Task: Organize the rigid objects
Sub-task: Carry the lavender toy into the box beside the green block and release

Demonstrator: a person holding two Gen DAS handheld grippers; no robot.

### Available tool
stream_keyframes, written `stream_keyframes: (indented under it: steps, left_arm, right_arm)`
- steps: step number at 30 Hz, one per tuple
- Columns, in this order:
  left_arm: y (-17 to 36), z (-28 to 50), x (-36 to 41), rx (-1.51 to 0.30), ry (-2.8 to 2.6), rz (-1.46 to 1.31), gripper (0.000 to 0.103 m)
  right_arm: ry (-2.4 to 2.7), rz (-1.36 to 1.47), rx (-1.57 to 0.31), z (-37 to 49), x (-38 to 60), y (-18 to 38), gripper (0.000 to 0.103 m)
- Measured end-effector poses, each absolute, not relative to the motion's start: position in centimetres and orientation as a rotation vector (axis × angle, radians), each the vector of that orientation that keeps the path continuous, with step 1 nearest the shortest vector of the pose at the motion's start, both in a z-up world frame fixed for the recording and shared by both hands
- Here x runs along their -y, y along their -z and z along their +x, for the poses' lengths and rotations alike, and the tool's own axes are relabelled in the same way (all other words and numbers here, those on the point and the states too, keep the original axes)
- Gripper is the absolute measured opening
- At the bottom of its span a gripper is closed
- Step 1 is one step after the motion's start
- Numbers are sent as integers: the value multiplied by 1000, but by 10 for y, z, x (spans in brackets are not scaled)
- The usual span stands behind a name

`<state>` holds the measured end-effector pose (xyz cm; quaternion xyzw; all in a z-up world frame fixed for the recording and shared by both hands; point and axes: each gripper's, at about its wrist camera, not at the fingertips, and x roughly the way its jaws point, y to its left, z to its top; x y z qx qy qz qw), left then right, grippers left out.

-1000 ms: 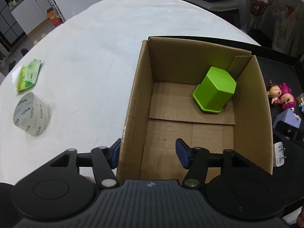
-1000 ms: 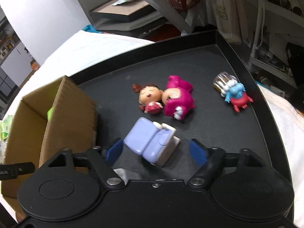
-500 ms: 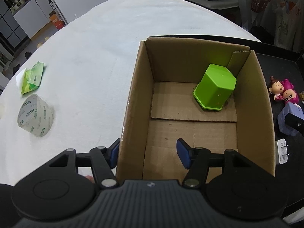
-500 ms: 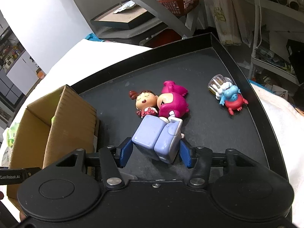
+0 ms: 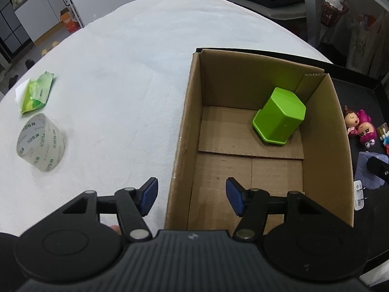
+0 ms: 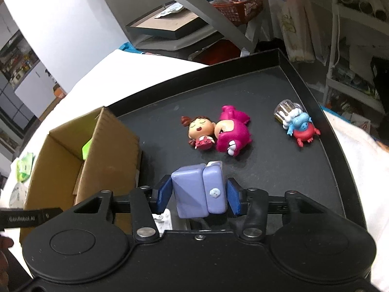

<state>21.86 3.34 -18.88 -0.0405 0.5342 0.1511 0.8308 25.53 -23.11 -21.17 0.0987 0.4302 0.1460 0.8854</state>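
My right gripper (image 6: 198,196) is shut on a lilac plastic case (image 6: 198,191) and holds it over the black tray (image 6: 279,77). On the tray lie a girl figurine (image 6: 200,132), a pink figurine (image 6: 232,133) and a blue-and-red crab toy (image 6: 300,127). A cardboard box (image 5: 187,126) holds a green plastic container (image 5: 279,115). My left gripper (image 5: 190,196) is open, its jaws astride the box's near left wall. The lilac case (image 5: 370,170) also shows at the right edge of the left wrist view.
A roll of clear tape (image 5: 40,146) and a green packet (image 5: 36,92) lie on the white cloth at left. A white plug adapter (image 5: 359,194) lies on the tray beside the box. Shelves and a red basket (image 6: 240,2) stand behind.
My right gripper closed on the lilac case and lifted it off the tray. The left gripper stayed open at the box wall, with the view shifting slightly.
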Motion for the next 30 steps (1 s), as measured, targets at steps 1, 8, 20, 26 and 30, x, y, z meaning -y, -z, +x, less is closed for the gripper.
stream_keyframes:
  steps: [1, 8, 20, 26, 30]
  left_arm:
    - [189, 218, -35, -1130, -315, -91, 60]
    - [190, 211, -47, -1109, -277, -146, 60]
    - [190, 203, -63, -1068, -228, -243, 60]
    - [193, 201, -72, -1060, -223, -293, 60]
    - [190, 199, -78, -1035, -222, -321, 60]
  right_arm:
    - [-302, 184, -889, 253, 228, 209, 46]
    - [-288, 155, -867, 246, 223, 192, 46]
    - [-285, 77, -822, 235, 196, 158, 46]
    - [-286, 41, -792, 232, 179, 138, 46]
    - [-295, 19, -770, 229, 166, 126, 46]
